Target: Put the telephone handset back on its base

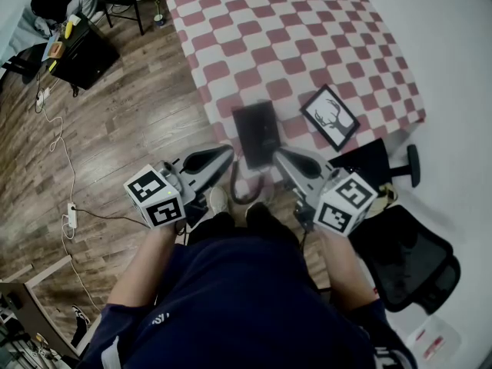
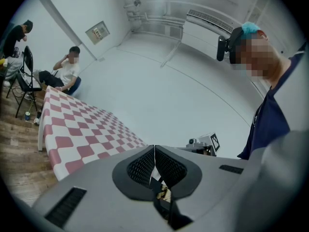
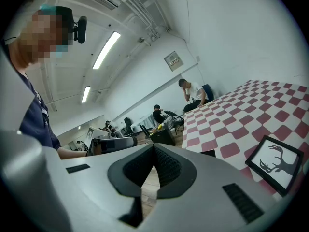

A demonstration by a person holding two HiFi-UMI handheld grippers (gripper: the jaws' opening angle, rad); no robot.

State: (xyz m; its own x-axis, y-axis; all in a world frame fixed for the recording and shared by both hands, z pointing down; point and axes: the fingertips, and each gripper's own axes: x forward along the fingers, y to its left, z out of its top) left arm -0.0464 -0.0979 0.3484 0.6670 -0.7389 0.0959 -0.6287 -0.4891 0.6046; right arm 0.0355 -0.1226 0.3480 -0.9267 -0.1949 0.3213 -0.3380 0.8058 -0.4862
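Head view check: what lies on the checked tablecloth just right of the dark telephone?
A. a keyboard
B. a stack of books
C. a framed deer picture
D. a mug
C: a black-framed deer picture lies on the checked tablecloth beside the telephone, near the table's edge.

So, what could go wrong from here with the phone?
The phone lies at the near edge of the table; a push might slide it off. The frame sits close beside it, so the right tongs could knock it. They and the left tongs are shut and must open first.
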